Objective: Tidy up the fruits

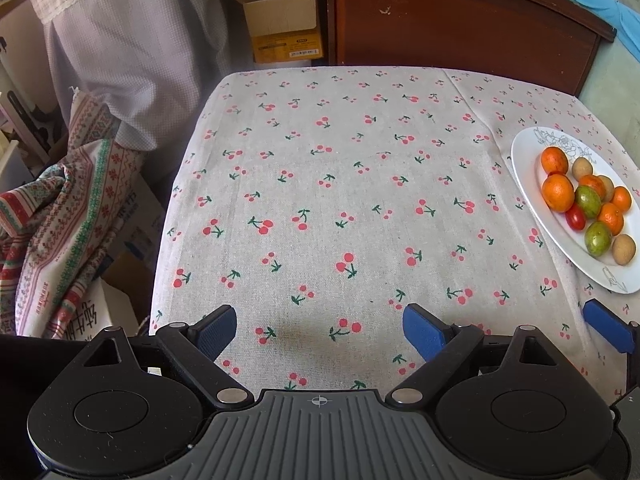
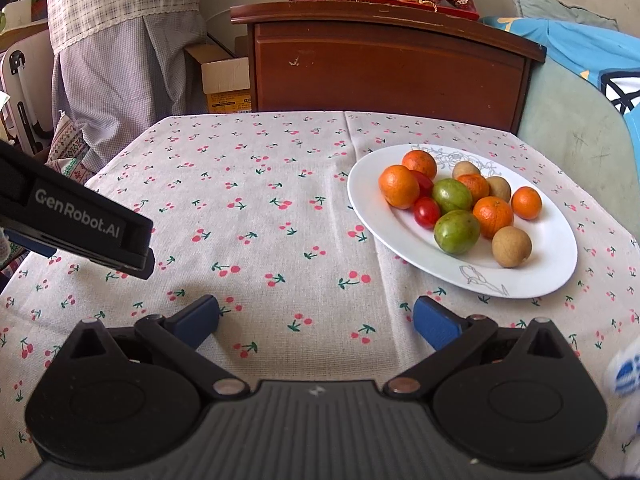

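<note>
both grippers, left (image 1: 320,332) and right (image 2: 316,322), spread empty; ahead-right, all fruits (image 2: 460,204) heaped on the plate (image 2: 552,268), unsorted.

Ahead of both sets of spread jaws the cherry-print tablecloth (image 2: 256,208) lies bare. Right of the right jaws, the fruit-piled plate (image 2: 532,276) blocks passage; left of them sits the left gripper (image 2: 88,228).
</note>
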Demonstrator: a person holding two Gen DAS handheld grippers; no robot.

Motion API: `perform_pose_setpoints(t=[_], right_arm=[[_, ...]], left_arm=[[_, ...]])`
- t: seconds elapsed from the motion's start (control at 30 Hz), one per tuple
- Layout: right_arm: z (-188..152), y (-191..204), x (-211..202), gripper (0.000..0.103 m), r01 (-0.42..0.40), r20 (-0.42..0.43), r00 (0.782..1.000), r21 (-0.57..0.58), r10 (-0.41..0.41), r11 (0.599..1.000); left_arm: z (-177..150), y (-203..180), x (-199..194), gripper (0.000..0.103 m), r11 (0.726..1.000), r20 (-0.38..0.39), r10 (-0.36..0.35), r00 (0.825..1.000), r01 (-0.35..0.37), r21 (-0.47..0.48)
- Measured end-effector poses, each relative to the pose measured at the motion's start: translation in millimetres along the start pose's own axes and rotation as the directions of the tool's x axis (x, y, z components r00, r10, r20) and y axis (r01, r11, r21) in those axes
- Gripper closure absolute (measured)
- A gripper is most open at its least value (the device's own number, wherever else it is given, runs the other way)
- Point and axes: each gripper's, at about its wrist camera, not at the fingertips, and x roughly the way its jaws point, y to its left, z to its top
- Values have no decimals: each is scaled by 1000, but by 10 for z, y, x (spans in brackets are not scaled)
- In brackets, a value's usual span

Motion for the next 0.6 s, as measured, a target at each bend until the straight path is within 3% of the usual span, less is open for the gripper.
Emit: perform_pose_setpoints(t=[0.6], right_arm=[[-4,-1,2,0,0,1,1000,0,0,1000]], left_arm=[[26,-12,149,11,1000,1,25,1000,-25,10]])
